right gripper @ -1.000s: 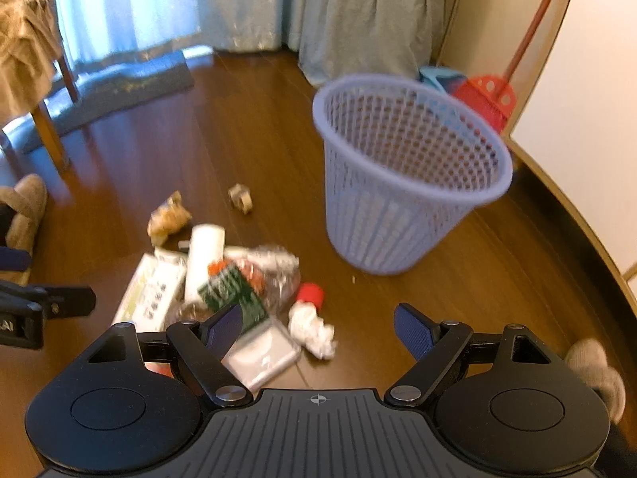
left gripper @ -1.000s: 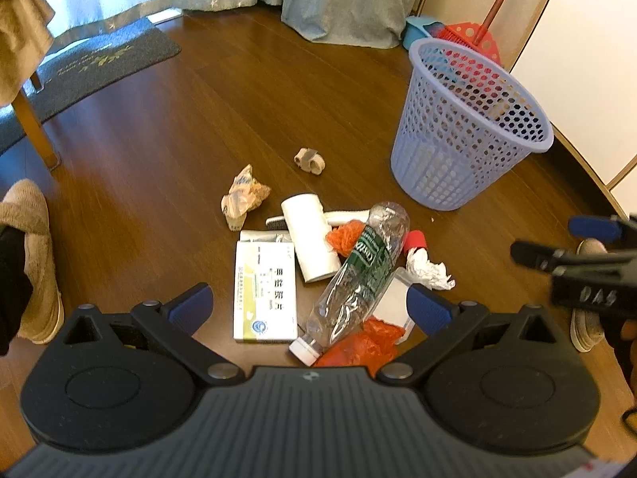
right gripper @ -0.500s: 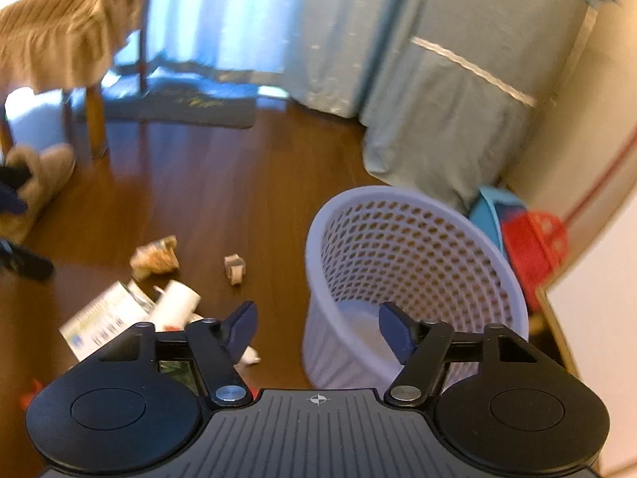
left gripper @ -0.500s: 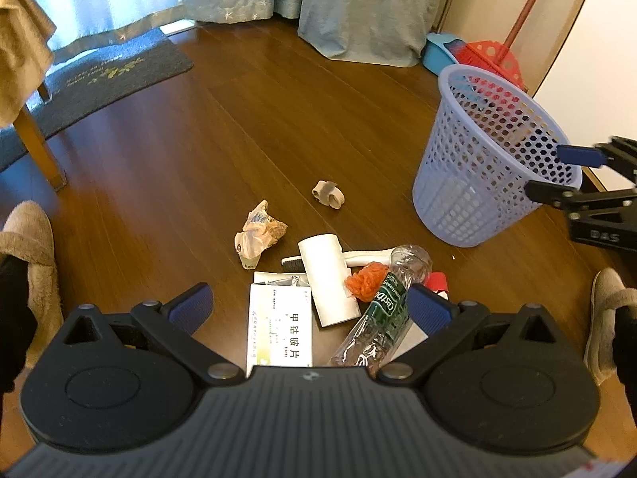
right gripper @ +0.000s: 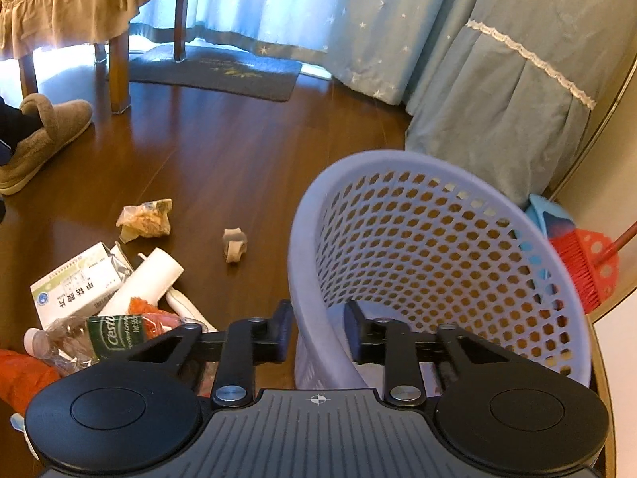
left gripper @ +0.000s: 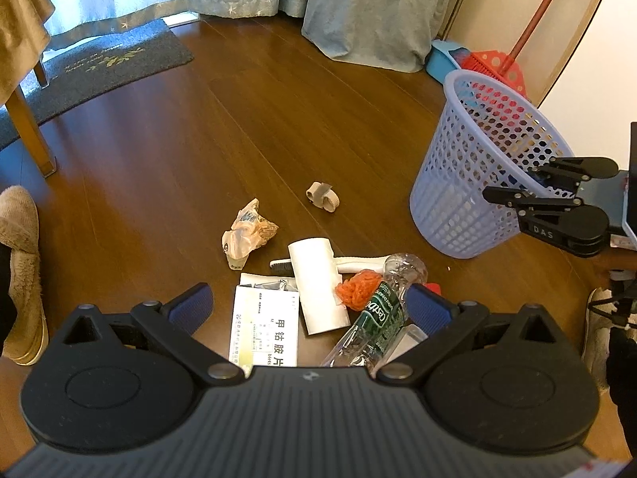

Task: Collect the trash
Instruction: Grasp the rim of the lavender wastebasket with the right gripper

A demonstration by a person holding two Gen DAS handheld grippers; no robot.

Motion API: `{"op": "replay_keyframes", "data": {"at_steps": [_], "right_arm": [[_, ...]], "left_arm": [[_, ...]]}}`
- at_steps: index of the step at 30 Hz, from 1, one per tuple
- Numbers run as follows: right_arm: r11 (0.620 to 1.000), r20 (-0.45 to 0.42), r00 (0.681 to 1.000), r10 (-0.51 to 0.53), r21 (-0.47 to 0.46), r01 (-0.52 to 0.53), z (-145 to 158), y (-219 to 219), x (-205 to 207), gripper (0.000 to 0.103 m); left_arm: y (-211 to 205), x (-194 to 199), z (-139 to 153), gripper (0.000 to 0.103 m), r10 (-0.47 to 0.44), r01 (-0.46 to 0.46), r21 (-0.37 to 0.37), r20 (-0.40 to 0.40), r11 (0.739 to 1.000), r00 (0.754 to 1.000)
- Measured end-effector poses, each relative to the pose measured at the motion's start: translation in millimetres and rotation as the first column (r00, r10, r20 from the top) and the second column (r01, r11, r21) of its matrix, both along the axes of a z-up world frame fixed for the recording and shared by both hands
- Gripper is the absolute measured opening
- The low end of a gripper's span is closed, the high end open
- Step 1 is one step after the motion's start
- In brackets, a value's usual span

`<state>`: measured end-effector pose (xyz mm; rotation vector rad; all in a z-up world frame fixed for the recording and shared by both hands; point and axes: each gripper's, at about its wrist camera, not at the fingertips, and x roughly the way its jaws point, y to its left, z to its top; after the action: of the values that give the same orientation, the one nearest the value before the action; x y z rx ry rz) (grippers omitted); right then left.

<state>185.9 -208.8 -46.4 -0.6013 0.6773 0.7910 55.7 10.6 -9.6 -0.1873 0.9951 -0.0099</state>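
A pile of trash lies on the wooden floor: a medicine box (left gripper: pixel 266 326), a white roll (left gripper: pixel 318 283), a plastic bottle (left gripper: pixel 382 314), an orange net (left gripper: pixel 358 286), a crumpled wrapper (left gripper: pixel 247 231) and a small beige scrap (left gripper: pixel 322 197). My left gripper (left gripper: pixel 308 302) hovers open above the pile, holding nothing. The lilac mesh basket (left gripper: pixel 469 199) stands to the right. My right gripper (right gripper: pixel 318 328) straddles the near rim of the basket (right gripper: pixel 438 239), one finger outside and one inside, shut on it. The right gripper (left gripper: pixel 513 183) also shows at the basket's right side.
A brown slipper (left gripper: pixel 20 271) on a person's foot is at the left, a chair leg (left gripper: pixel 28 127) and a doormat (left gripper: pixel 99 63) behind it. A red broom (left gripper: pixel 493 63) and blue curtains (left gripper: pixel 358 8) stand behind the basket. A light shoe (left gripper: pixel 597 326) sits at right.
My right gripper moved up from above the trash to the basket and narrowed from wide open onto its rim. My left gripper drew back, still open.
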Motion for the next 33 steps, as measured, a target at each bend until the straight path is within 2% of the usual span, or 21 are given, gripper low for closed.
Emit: {"op": "replay_keyframes", "data": {"at_steps": [4, 14, 20, 22, 27, 30, 33], "right_arm": [[1.000, 0.018, 1.000, 0.022, -0.005, -0.022, -1, 2, -1, 0.014], [0.999, 0.022, 0.999, 0.040, -0.012, -0.039, -5, 6, -1, 0.013], [0.999, 0.021, 0.999, 0.035, -0.007, -0.035, -6, 7, -2, 0.009], [0.999, 0.016, 0.999, 0.039, -0.014, -0.039, -6, 7, -3, 0.008], [0.997, 0.021, 0.998, 0.056, -0.059, -0.055, -6, 7, -16, 0.004], [0.993, 0.037, 0.997, 0.066, -0.098, -0.062, -6, 5, -31, 0.002], [0.987, 0.060, 0.996, 0.059, -0.150, -0.049, -7, -1, -48, 0.003]], "left_arm": [[0, -1, -2, 0.101, 0.004, -0.004, -0.002, -0.005, 1.000, 1.000], [3, -3, -6, 0.101, 0.008, -0.008, -0.007, -0.006, 1.000, 1.000], [2, 0, -10, 0.101, -0.002, 0.002, -0.007, -0.018, 1.000, 1.000], [-1, 1, -8, 0.100, -0.051, 0.052, 0.008, -0.011, 0.999, 0.999], [-8, -3, -1, 0.099, -0.172, 0.170, 0.123, 0.009, 0.978, 0.985], [-11, -8, 4, 0.099, -0.249, 0.244, 0.174, 0.004, 0.954, 0.969], [-17, -11, 10, 0.099, -0.331, 0.323, 0.229, -0.003, 0.918, 0.943]]}}
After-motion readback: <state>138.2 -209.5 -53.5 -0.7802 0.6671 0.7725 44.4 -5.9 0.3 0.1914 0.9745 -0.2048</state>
